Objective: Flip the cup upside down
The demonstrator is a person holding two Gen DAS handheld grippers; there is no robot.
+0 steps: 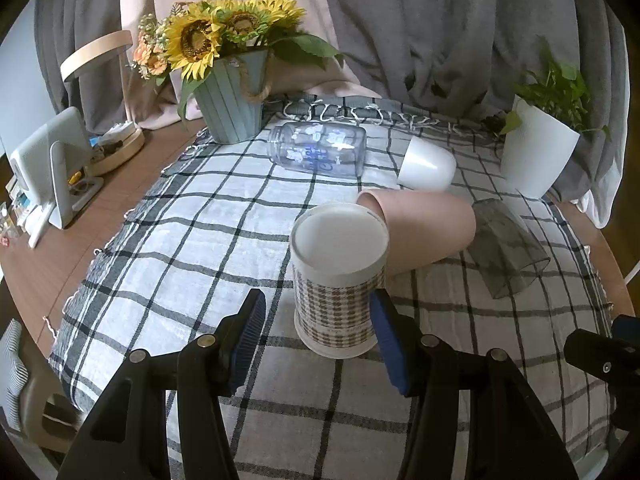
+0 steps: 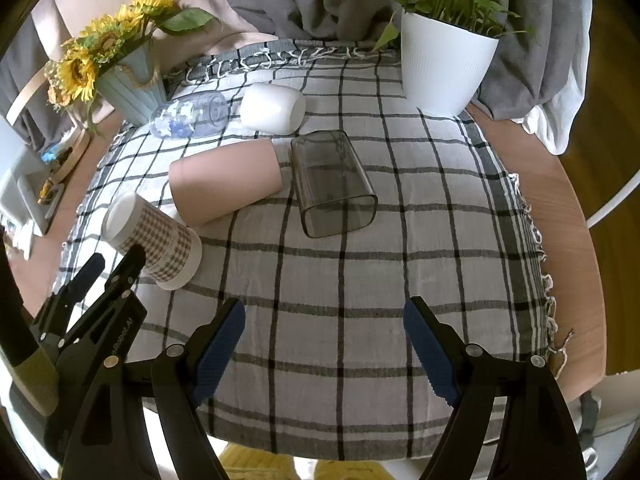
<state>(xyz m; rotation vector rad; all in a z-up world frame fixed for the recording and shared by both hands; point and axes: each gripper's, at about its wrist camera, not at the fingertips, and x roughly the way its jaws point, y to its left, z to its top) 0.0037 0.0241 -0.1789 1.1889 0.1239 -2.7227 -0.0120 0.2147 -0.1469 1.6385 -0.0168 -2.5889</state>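
A houndstooth-patterned cup (image 1: 336,280) stands upside down on the checked cloth, its white base facing up. My left gripper (image 1: 318,320) is open, its blue pads on either side of the cup's lower part, not gripping it. The same cup shows at the left in the right wrist view (image 2: 154,236), with the left gripper (image 2: 116,264) beside it. My right gripper (image 2: 324,344) is open and empty over the cloth near the table's front edge.
Lying on their sides on the checked cloth (image 2: 360,280): a pink cup (image 1: 424,228), a smoky clear tumbler (image 1: 504,248), a white cup (image 1: 428,164) and a printed glass jar (image 1: 320,150). A sunflower pot (image 1: 232,104) stands back left, a white plant pot (image 1: 536,152) back right.
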